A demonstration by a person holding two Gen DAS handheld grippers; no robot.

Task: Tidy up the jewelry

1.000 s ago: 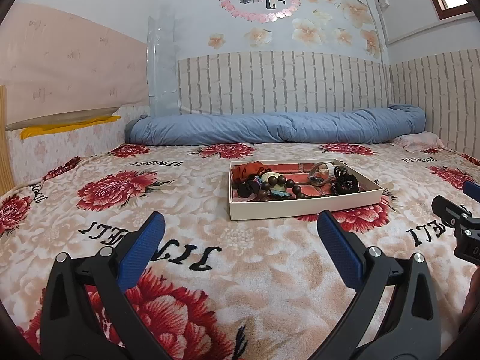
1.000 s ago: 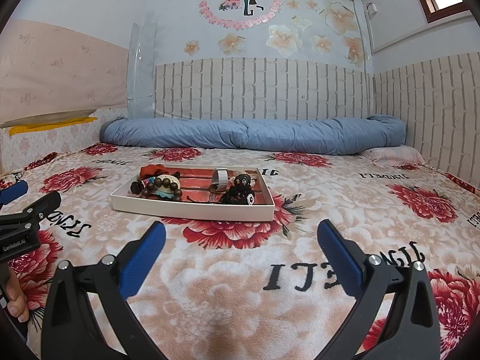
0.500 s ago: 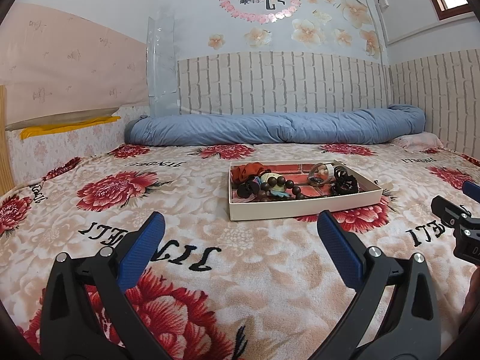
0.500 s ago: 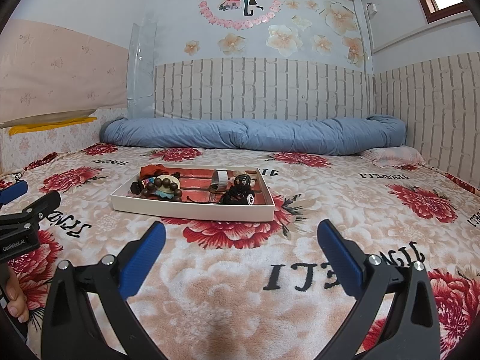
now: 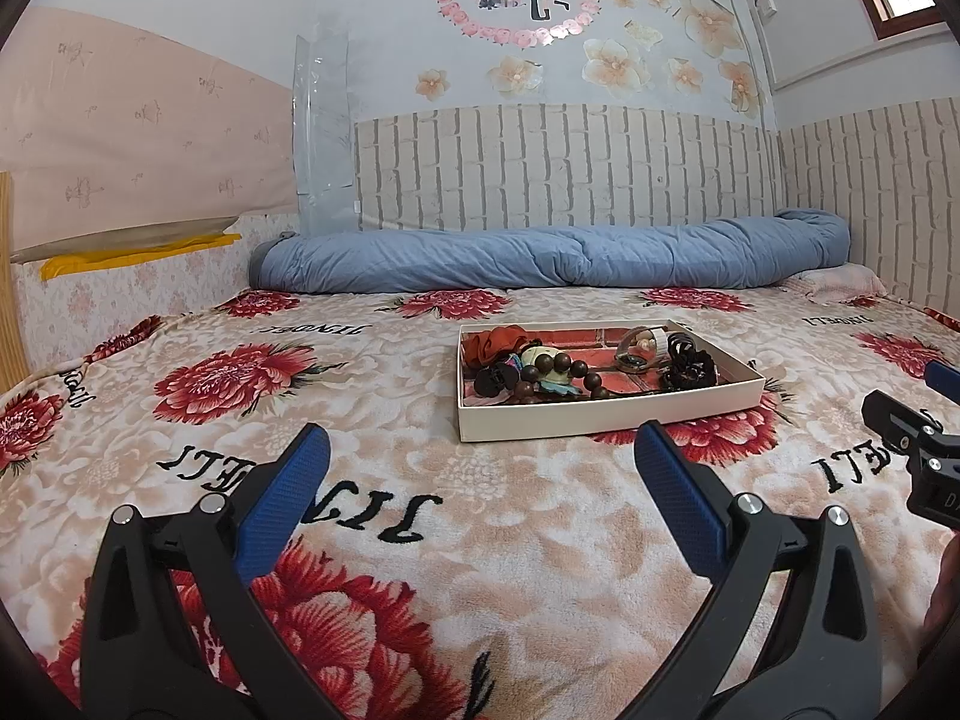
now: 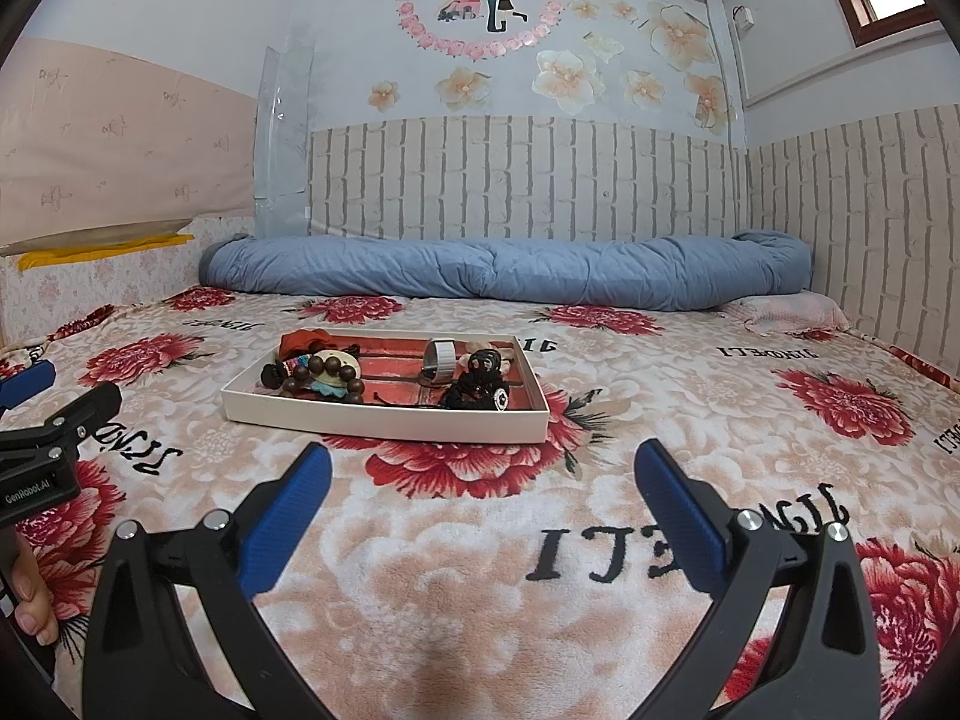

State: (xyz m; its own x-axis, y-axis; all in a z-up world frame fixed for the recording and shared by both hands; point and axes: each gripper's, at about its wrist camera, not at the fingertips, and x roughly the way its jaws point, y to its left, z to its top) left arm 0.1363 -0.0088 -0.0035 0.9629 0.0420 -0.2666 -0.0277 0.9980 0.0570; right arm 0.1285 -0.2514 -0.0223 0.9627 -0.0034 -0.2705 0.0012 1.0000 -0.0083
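A shallow white box (image 5: 606, 417) (image 6: 384, 417) lies on the flowered blanket and holds the jewelry. Inside are a brown bead bracelet (image 5: 561, 373) (image 6: 324, 375), a red scrunchie (image 5: 495, 343) (image 6: 303, 341), a black hair clip (image 5: 690, 363) (image 6: 477, 381) and a silvery ring-shaped piece (image 6: 439, 355). My left gripper (image 5: 480, 468) is open, low over the blanket, short of the box. My right gripper (image 6: 483, 474) is open too, in front of the box's near right corner. Nothing is between either pair of fingers.
A rolled blue quilt (image 5: 552, 258) (image 6: 510, 270) lies along the brick-patterned back wall. A pink pillow (image 6: 792, 312) sits at the far right. The other gripper shows at each view's edge, with a hand (image 6: 27, 594) holding it.
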